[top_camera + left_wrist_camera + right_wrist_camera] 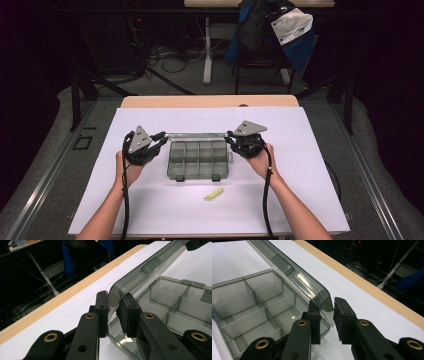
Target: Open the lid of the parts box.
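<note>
Two hand-held grippers flank a clear grey compartment box (pixel 197 159) standing on a white sheet (pixel 150 205) that covers the table. The box's lid (pixel 197 135) is raised along the far edge. Left gripper (pixel 113 312): jaws set around the lid's left corner, one pad on each face of the plastic, the gap narrow and the pads at or very near the lid. Right gripper (pixel 327 315): jaws likewise astride the lid's right corner, with a small gap visible beside the outer pad. A yellow-green stick (pixel 213 194) lies on the sheet near the box's front latches.
</note>
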Action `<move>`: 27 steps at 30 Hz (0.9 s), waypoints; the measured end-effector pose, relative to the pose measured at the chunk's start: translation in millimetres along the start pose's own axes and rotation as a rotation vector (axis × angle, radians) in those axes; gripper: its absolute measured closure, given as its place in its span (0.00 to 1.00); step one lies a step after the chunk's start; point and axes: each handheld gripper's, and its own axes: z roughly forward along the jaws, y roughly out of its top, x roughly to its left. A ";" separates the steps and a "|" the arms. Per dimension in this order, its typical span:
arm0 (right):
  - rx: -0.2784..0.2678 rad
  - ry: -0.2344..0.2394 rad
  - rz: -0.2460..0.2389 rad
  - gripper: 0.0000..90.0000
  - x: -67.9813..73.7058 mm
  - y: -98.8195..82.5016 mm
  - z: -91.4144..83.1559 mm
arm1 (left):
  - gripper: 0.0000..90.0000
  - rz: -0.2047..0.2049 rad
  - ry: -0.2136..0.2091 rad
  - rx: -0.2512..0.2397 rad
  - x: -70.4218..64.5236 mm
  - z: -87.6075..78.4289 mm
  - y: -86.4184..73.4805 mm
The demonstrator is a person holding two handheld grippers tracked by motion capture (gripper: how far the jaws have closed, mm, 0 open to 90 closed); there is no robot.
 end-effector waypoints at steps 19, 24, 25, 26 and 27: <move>0.014 -0.043 0.039 0.89 -5.5 4.0 9.3 | 0.85 -0.047 0.026 -0.020 9.1 14.0 3.9; 0.019 -0.058 0.048 0.90 -7.2 6.0 11.8 | 0.86 -0.063 0.031 -0.026 9.9 16.1 4.2; 0.023 -0.059 0.053 0.90 -7.7 6.6 12.2 | 0.86 -0.062 0.032 -0.027 10.2 16.5 4.2; 0.020 -0.059 0.057 0.90 -8.1 6.8 12.8 | 0.86 -0.062 0.034 -0.025 10.6 17.0 4.3; 0.023 -0.061 0.065 0.90 -8.7 7.3 13.7 | 0.86 -0.069 0.036 -0.026 10.8 17.5 4.3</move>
